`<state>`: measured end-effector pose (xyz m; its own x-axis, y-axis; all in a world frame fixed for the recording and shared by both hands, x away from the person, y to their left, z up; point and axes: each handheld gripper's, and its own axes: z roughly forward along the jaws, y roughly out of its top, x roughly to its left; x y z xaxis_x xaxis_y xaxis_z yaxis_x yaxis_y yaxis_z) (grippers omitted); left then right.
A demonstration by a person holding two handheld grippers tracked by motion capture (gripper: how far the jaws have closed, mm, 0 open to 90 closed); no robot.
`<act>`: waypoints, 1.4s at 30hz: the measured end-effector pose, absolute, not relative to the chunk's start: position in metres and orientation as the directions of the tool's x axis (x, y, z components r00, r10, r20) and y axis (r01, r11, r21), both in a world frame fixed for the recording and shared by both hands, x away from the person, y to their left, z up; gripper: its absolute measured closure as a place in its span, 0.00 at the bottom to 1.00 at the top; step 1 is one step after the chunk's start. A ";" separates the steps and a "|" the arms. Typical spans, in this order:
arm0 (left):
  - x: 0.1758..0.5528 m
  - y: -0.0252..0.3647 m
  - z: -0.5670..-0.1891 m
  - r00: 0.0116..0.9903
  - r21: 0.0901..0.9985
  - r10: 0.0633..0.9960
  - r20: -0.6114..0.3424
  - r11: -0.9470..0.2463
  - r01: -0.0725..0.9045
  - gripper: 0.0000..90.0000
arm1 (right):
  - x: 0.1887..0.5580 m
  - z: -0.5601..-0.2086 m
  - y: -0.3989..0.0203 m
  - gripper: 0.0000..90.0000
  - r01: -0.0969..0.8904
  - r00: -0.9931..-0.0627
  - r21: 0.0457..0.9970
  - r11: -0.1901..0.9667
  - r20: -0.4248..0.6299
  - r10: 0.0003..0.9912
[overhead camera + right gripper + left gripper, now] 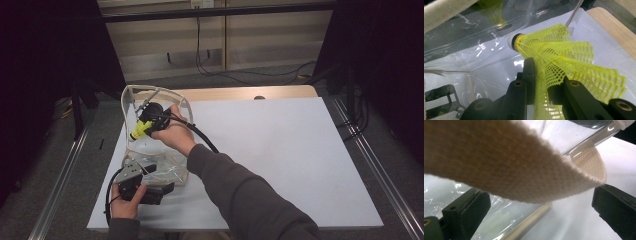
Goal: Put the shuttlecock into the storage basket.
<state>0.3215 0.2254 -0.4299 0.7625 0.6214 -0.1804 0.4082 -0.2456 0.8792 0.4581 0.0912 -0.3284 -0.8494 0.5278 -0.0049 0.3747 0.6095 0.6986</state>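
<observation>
You are working over the white table (280, 150), and near its left edge the clear plastic bag (165, 167) with its beige webbing trim is lying, mouth propped up toward the far side. Your right arm, in a grey sleeve (240, 190), is reaching across to that bag. Your right gripper (146, 120) is hanging over the bag's open mouth, and its jaws are pinching the skirt of a yellow shuttlecock (564, 65); in the right gripper view the mesh is squeezed flat between the two black jaws, with the white cork nose pointing away toward the clear plastic wall and the table below. Down at the near end of the bag, your left gripper (167, 189) is lying low by the table's front edge. In the left gripper view its jaws are standing wide, one on each side, and a loop of the beige strap (506, 167) is arching just above and between them, not pinched by either pad, while crinkled clear plastic is showing underneath.
</observation>
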 end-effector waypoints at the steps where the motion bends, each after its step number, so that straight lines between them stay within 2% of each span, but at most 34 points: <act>1: 0.322 0.225 -0.430 0.762 0.879 0.621 -0.181 -0.245 0.408 0.02 | 0.458 -0.329 0.091 0.87 0.375 -0.849 0.698 0.611 -0.006 0.528; 36: 0.321 0.226 -0.430 0.764 0.881 0.619 -0.179 -0.245 0.405 0.02 | 0.454 -0.341 0.099 0.87 0.381 -0.866 0.655 0.653 0.006 0.500; 42: 0.321 0.226 -0.430 0.763 0.881 0.622 -0.177 -0.246 0.405 0.02 | 0.454 -0.345 0.102 0.81 0.378 -0.876 0.647 0.662 0.019 0.481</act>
<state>0.3214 0.2257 -0.4297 0.7626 0.6221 -0.1772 0.4052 -0.2459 0.8805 0.4539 0.1017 -0.3447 -0.8763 0.4813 0.0188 0.3777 0.6625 0.6469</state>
